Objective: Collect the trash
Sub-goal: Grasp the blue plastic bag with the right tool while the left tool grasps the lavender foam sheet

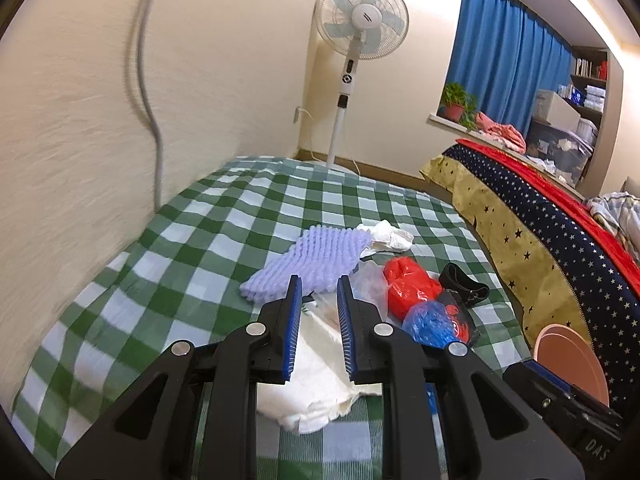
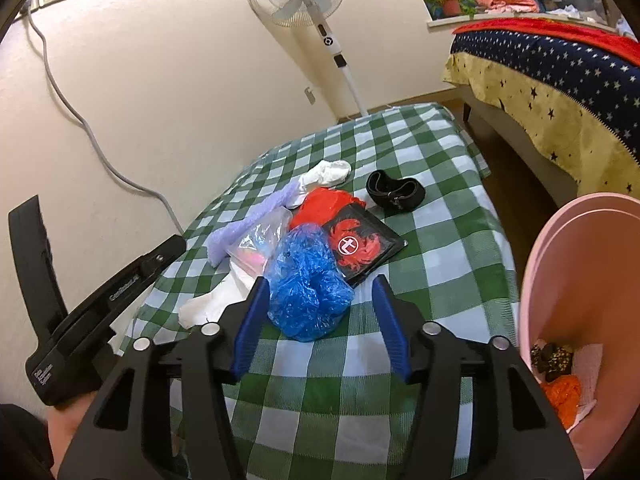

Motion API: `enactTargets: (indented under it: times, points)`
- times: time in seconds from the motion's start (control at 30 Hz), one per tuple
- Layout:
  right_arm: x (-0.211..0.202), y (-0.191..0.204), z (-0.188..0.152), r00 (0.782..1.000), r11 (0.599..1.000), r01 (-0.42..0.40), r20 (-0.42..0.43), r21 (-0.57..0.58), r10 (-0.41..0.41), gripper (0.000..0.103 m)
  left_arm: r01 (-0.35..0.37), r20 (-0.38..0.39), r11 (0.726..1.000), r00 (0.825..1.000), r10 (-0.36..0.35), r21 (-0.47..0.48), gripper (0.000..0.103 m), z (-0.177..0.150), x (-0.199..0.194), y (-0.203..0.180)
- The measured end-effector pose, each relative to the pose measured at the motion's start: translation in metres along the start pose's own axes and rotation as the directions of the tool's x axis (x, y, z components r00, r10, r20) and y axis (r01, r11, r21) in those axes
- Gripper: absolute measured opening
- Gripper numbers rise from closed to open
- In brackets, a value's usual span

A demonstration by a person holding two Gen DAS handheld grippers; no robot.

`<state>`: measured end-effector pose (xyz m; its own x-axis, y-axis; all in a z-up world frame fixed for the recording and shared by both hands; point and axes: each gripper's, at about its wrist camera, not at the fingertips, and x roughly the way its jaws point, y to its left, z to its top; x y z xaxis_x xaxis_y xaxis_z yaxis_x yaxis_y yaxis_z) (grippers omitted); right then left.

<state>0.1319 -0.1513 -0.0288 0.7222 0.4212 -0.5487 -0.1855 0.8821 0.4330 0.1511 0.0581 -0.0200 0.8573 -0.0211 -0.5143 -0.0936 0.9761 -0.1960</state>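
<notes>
Blue-padded jaws of the right gripper (image 2: 320, 296) stand wide apart at the bottom centre of the right wrist view, holding nothing, with a crumpled blue bag (image 2: 306, 292) lying between their tips on the green-checked cloth (image 2: 440, 280). At the lower right of that frame a pink bin (image 2: 560, 264) gapes, with orange and dark scraps in its bottom. Just beyond the blue bag lie a black packet (image 2: 362, 246) with a red emblem, a red bag (image 2: 324, 206), a clear bag (image 2: 260, 240) and a lilac foam sheet (image 2: 256, 220); farther up the frame sit a white wad (image 2: 326, 174) and a black strap (image 2: 394, 192). At the left edge the left gripper (image 2: 100, 292) shows from the side. In the left wrist view, the left gripper (image 1: 318, 292) has its jaws apart with a narrower gap, empty, above a white sheet (image 1: 320, 376). A fan (image 1: 360, 20) stands at the top centre against the wall, and a starred bedspread (image 1: 560, 232) runs along the right.
</notes>
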Motion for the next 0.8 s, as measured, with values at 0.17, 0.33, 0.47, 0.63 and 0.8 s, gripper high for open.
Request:
enactTargets:
  times: [0.17, 0.33, 0.47, 0.63, 0.8]
  points:
    - [0.018, 0.002, 0.002, 0.999, 1.0, -0.014, -0.047, -0.009, 0.013, 0.062, -0.003, -0.023, 1.0, 1.0, 0.002, -0.013, 0.043, 0.005, 0.02, 0.003]
    - [0.035, -0.005, 0.002, 0.996, 1.0, -0.009, -0.089, 0.021, 0.011, 0.062, -0.007, -0.056, 1.0, 0.998, 0.006, -0.024, 0.044, 0.008, 0.038, 0.006]
    - [0.045, -0.003, 0.002, 0.992, 1.0, -0.01, -0.122, 0.022, 0.013, 0.062, -0.001, -0.08, 1.0, 0.997, 0.0, -0.008, 0.051, 0.008, 0.048, 0.004]
    - [0.054, 0.003, 0.001, 0.986, 1.0, -0.014, -0.165, -0.004, 0.013, 0.058, -0.013, -0.117, 1.0, 0.993, 0.011, -0.012, 0.046, 0.005, 0.058, 0.006]
    - [0.056, 0.006, -0.001, 0.983, 0.999, -0.038, -0.182, -0.014, 0.035, 0.018, 0.007, -0.118, 0.999, 0.993, -0.012, -0.043, 0.013, 0.006, 0.055, 0.012]
